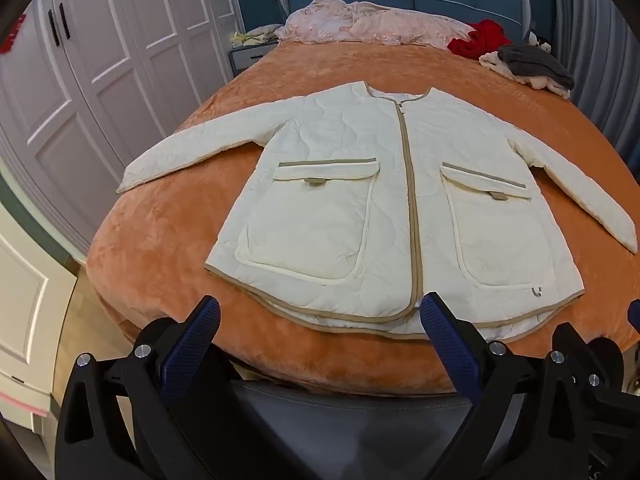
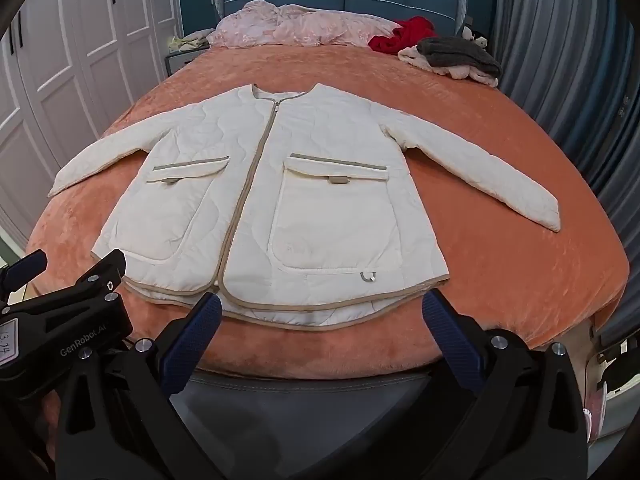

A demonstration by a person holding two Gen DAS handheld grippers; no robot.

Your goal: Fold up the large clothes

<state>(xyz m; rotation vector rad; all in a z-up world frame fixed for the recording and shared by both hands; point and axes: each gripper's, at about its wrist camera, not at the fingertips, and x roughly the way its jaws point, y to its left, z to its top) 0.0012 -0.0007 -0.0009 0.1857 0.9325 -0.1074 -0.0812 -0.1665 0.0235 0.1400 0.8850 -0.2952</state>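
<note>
At the foot of the bed (image 1: 280,80), with both tongs (image 1: 320,320) (image 2: 320,316) wide open and empty, take the jacket (image 1: 380,184) sleeves at 9 and 3 o'clock first.

Bare bedspread (image 2: 500,264) around jacket (image 2: 256,200); clothes pile (image 2: 452,58) far corner.

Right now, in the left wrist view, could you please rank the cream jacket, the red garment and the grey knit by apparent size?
1. Cream jacket, by far.
2. Grey knit and red garment: they look alike, so unranked.
</note>
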